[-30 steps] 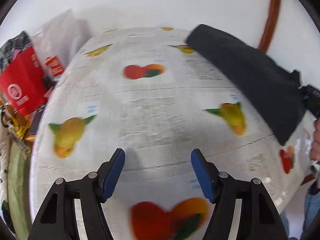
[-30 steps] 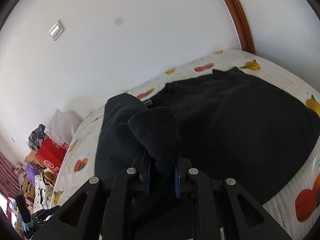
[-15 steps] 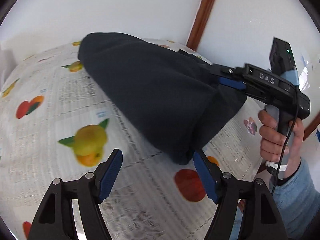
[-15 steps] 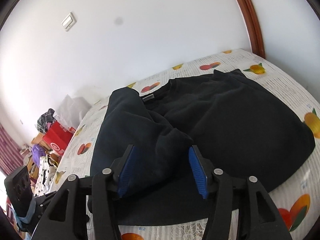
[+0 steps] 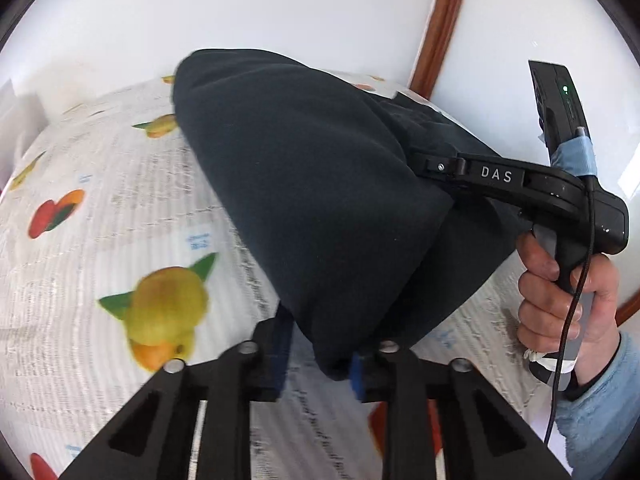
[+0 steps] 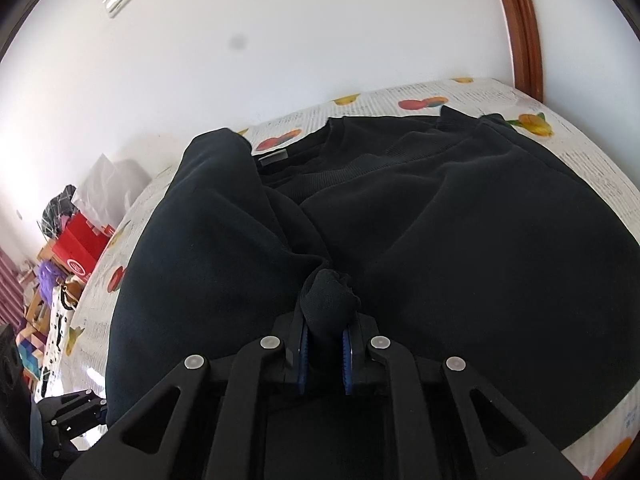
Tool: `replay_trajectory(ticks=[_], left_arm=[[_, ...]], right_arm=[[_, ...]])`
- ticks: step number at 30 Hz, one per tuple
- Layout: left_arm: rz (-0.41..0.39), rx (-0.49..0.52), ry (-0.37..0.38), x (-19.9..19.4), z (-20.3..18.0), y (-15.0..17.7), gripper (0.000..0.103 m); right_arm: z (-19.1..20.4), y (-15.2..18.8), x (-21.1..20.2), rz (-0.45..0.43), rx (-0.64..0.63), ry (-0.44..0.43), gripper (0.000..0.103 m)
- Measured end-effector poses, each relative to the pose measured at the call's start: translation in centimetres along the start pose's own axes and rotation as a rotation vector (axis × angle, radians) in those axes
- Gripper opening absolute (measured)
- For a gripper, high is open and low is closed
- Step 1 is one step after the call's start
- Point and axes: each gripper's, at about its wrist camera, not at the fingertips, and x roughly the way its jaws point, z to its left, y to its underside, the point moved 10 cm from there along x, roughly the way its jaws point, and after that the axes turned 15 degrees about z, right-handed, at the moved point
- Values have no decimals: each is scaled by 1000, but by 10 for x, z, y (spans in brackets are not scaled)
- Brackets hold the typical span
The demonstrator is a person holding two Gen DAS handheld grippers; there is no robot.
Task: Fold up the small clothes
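Note:
A black sweatshirt (image 6: 460, 240) lies spread on a bed with a white fruit-print sheet (image 5: 120, 220). One sleeve (image 6: 208, 232) is folded across its left side. My right gripper (image 6: 325, 356) is closing, and its blue pads pinch the bunched sleeve cuff (image 6: 330, 300) between them. In the left wrist view the sweatshirt (image 5: 320, 184) rises in a dark hump. Its near bottom corner (image 5: 332, 360) sits between the fingers of my left gripper (image 5: 318, 364), whose jaws are closing with the pads against the cloth. A person's hand (image 5: 560, 300) holds the other gripper's handle at the right.
A red box (image 6: 80, 248), a white plastic bag (image 6: 112, 184) and other clutter stand beside the bed's left side. White walls and a brown wooden door frame (image 6: 520, 28) lie behind. The sheet's edge (image 6: 616, 420) falls away near right.
My left gripper swung from bare sheet over to the sweatshirt's near corner and its jaws narrowed around it. My right gripper let go of the sleeve fold, opened wide, then closed on the cuff.

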Motion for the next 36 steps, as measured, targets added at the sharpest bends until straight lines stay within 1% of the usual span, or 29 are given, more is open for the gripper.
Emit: replay_trajectory(ticks=[2, 6, 11, 15, 16, 19, 21, 22, 23, 24, 25, 28, 30, 31, 32, 34, 36], left_arm=[[-9, -26, -5, -5, 15, 0, 16], [-29, -84, -27, -16, 51, 2, 14], [-41, -136, -51, -36, 95, 21, 14], [-38, -171, -30, -49, 122, 35, 15], [-38, -171, -24, -50, 125, 37, 15], [-43, -165, 14, -50, 131, 39, 19], [-41, -162, 59, -52, 129, 41, 29], [-37, -158, 83, -52, 129, 42, 42], [-33, -145, 108, -53, 124, 44, 57], [-28, -133, 115, -52, 117, 43, 61], [-24, -121, 93, -49, 111, 39, 62], [-12, -89, -82, -39, 102, 35, 61], [-18, -84, -139, -37, 98, 33, 63], [-19, -86, -154, -36, 98, 33, 63], [-19, -87, -166, -36, 99, 34, 63], [-12, -95, -173, -37, 100, 34, 63], [-5, -108, -177, -35, 102, 31, 63]], right_arm=[[9, -1, 5, 10, -12, -2, 12], [39, -4, 18, 31, -40, -17, 11], [92, -2, 38, 59, -101, -60, 11], [127, 1, 49, 88, -136, -91, 14], [132, 3, 50, 97, -141, -96, 17], [142, 4, 50, 107, -154, -99, 19], [141, 5, 48, 103, -152, -89, 21], [140, 4, 47, 103, -141, -91, 23], [139, 3, 48, 107, -125, -102, 27], [136, 3, 49, 111, -105, -115, 28], [134, 1, 50, 116, -79, -133, 29], [133, -1, 52, 112, -53, -149, 32], [133, -1, 51, 100, -48, -139, 30], [134, -1, 50, 91, -49, -137, 21], [136, -2, 49, 81, -55, -139, 15], [139, -4, 40, 56, -90, -131, 12], [134, -13, 17, -29, -106, -131, 11]])
